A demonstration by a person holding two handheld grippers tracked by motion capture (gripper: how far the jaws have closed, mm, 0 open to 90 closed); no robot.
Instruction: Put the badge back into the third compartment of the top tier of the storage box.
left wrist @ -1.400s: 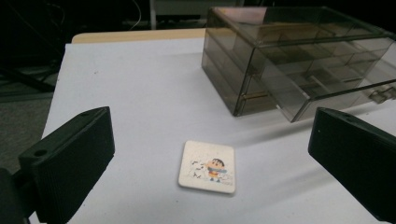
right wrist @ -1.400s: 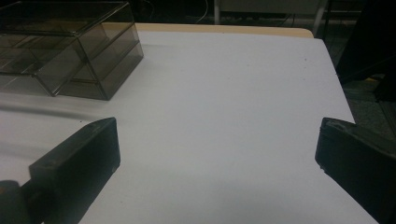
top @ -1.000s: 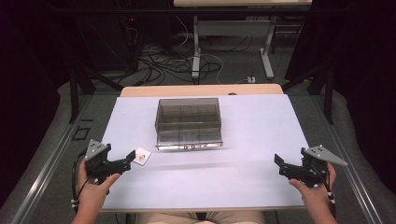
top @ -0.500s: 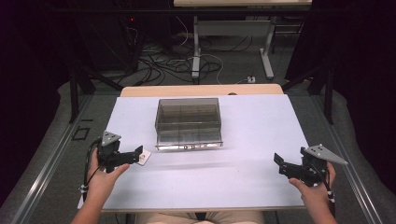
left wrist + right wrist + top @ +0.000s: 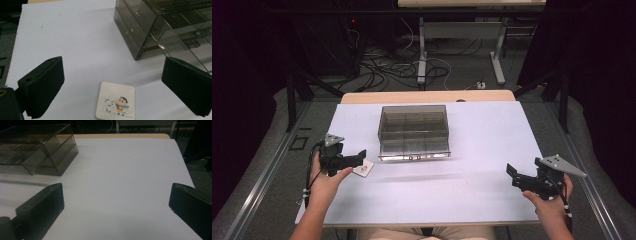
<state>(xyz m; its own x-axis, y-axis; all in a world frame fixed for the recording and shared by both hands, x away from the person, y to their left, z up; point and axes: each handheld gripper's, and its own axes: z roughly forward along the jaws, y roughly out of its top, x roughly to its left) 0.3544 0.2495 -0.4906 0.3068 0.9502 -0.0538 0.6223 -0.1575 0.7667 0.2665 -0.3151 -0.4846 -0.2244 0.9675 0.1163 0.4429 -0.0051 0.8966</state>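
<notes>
Near the left edge of the tabletop (image 5: 492,125), my left gripper (image 5: 360,156) hangs over a small cartoon card (image 5: 115,104) lying flat, just off the front left corner of the smoky plastic drawer box (image 5: 413,131). Its jaws have just been closing a little, yet they stand spread with the card between them, untouched. I judge this the approach to a pick-up: next I must lower and catch the card's thin edges. My right gripper (image 5: 514,175) waits, jaws released and empty, by the front right corner.
</notes>
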